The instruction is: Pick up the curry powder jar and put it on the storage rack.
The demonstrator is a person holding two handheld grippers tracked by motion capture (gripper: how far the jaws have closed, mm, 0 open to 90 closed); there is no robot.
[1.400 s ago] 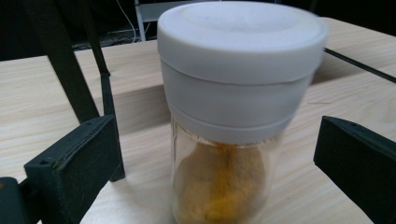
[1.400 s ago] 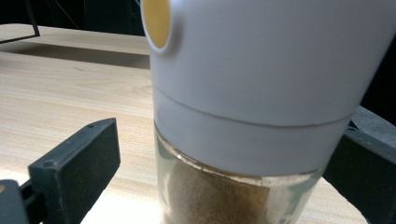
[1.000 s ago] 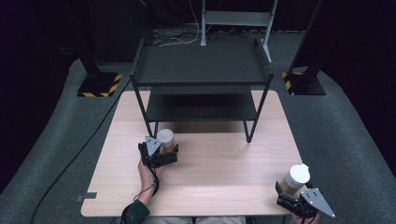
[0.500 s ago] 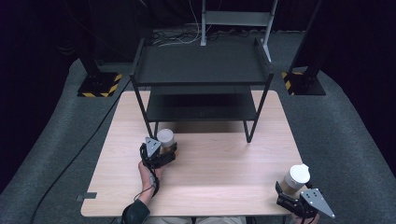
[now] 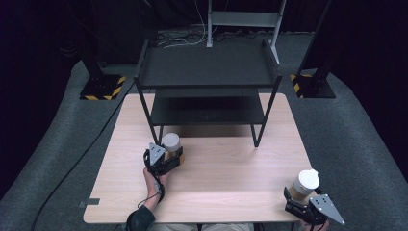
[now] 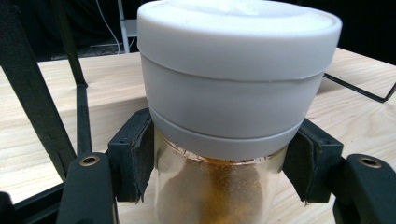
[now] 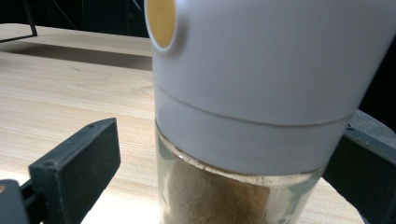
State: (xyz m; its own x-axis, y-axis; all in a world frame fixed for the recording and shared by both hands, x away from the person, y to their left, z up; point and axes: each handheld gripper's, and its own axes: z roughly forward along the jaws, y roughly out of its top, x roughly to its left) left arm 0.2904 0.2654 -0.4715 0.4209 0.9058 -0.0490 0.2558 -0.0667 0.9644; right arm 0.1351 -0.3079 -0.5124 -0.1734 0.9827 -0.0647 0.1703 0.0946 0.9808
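Observation:
A glass jar (image 5: 171, 142) with a white lid and orange-brown powder stands on the table's left part, near the rack's front leg. My left gripper (image 5: 173, 155) is shut on it. Its jaws have just been closing, and the pads (image 6: 135, 158) press the glass of the jar (image 6: 238, 93) just under the lid. A second white-capped jar (image 5: 306, 182) of brown powder stands at the front right corner. My right gripper (image 5: 298, 195) is open around it: in the right gripper view one pad (image 7: 88, 158) stands clear of this jar (image 7: 261, 93).
A black two-level metal rack (image 5: 207, 72) stands on the far half of the wooden table (image 5: 231, 192). Its front legs come down near the left jar. The right jar stands close to the table's front edge. Dark floor and stands surround the table.
The left gripper's jaws have drawn in against the jar. Both hands and both jars stay where they were.

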